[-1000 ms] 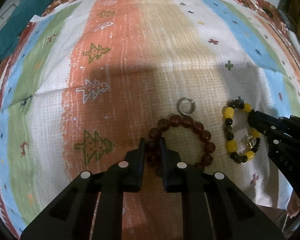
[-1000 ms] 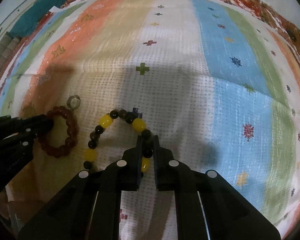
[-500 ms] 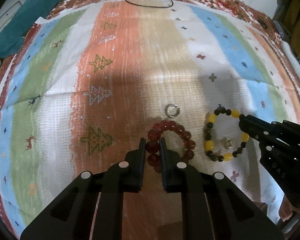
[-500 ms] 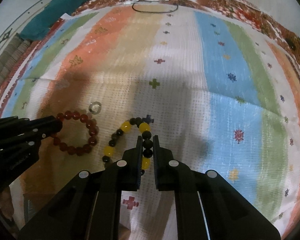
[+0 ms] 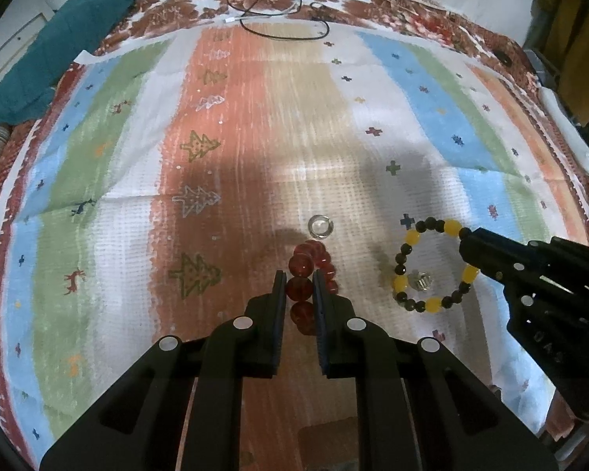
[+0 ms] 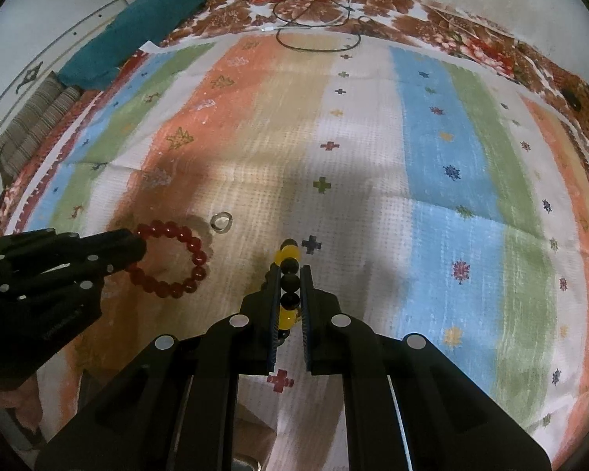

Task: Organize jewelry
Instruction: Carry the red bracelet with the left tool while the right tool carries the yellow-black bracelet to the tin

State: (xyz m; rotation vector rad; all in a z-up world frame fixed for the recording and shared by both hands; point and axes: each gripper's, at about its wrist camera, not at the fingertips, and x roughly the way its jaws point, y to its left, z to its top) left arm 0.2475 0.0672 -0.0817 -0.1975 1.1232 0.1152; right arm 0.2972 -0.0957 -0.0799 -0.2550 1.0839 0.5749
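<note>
Presently, both bracelets are gripped above the striped cloth (image 5: 255,125).
Left hand-held gripper (image 5: 299,288) is clamped on red bead bracelet (image 5: 308,271); right hand-held gripper (image 6: 290,286) on yellow-and-black bracelet (image 6: 288,274). Silver ring (image 5: 320,226) is seen nearby.

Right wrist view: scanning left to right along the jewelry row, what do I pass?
Left tongs → red bead bracelet → small silver ring → yellow and black bracelet, pinched in the right tongs.

No legible text or labels.

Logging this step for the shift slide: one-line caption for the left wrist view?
Left gripper pinches the red bead bracelet; right gripper holds the yellow-black bracelet.
</note>
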